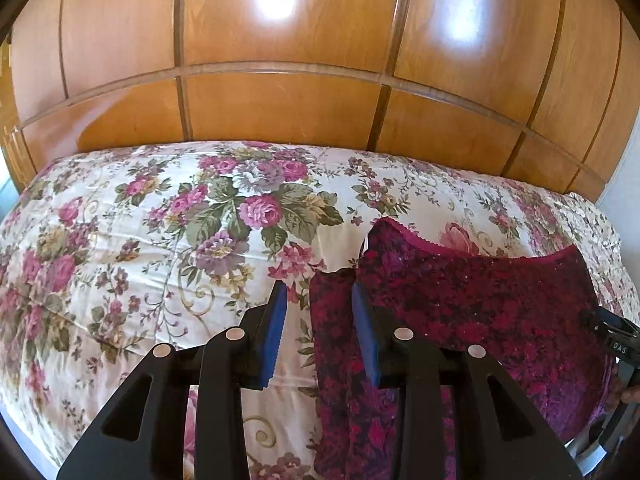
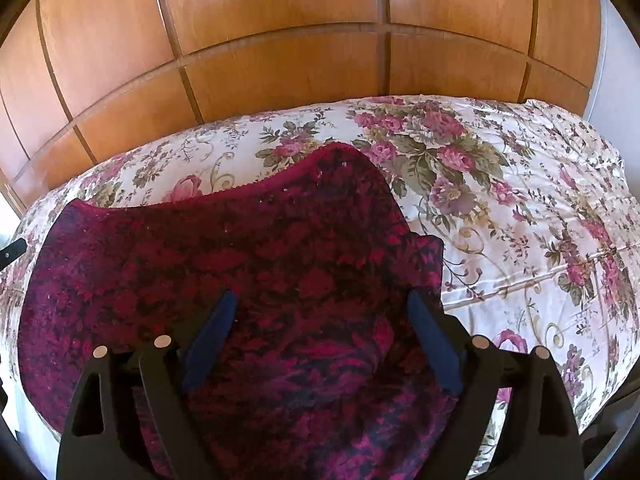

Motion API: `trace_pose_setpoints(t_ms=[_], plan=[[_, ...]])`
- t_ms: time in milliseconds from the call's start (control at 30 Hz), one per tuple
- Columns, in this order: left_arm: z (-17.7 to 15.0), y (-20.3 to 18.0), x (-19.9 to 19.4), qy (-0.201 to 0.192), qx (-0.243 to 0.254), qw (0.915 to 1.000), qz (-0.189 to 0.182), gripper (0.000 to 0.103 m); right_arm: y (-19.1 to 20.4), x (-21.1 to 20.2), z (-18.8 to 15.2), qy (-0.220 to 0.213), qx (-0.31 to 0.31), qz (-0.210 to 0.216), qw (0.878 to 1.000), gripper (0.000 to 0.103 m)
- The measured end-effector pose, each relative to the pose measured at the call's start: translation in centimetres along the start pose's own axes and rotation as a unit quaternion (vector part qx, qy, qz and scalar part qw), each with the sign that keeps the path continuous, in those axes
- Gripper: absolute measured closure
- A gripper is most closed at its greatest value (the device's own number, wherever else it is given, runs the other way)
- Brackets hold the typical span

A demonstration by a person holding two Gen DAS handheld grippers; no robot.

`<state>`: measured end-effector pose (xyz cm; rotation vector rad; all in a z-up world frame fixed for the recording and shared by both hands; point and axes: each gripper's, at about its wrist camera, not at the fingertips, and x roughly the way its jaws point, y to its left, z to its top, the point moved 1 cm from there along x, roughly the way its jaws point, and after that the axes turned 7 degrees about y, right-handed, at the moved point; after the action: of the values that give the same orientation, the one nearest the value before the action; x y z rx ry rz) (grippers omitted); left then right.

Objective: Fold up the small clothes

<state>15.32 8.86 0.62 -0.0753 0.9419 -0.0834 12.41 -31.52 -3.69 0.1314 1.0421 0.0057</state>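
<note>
A small dark red and magenta patterned garment (image 1: 472, 304) with a scalloped pink edge lies on the floral bedspread (image 1: 160, 240). In the left wrist view my left gripper (image 1: 319, 304) is open, its blue pads either side of the garment's left flap, nothing held. In the right wrist view the same garment (image 2: 240, 248) fills the middle. My right gripper (image 2: 320, 312) is open wide just above the cloth, its blue pads apart and holding nothing. The right gripper's body shows at the right edge of the left wrist view (image 1: 616, 340).
A wooden panelled headboard or wardrobe (image 1: 280, 100) stands behind the bed. The bedspread (image 2: 520, 220) stretches to the right of the garment. A white wall strip (image 2: 608, 60) shows at the far right.
</note>
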Motion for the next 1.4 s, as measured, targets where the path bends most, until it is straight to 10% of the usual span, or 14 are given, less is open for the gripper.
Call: trace_pose_setpoints(t_ms=[733,867,1400], plan=[[1.9,-1.1,4.3,0.051,0.018,0.9978,-0.039,0.07,-0.1,0.5,-0.1,-0.005,0.002,0.003,1.0,0.011],[3.1,-1.5,5.0,0.065,0.022,0.9937,-0.088,0.098,0.0,0.4,0.0,-0.005,0.005,0.002,1.0,0.011],[0.7,4.3,8.7,0.097,-0.117,0.9884,0.0,0.103,-0.2,0.8,-0.3,-0.019,0.014,0.011,1.0,0.01]])
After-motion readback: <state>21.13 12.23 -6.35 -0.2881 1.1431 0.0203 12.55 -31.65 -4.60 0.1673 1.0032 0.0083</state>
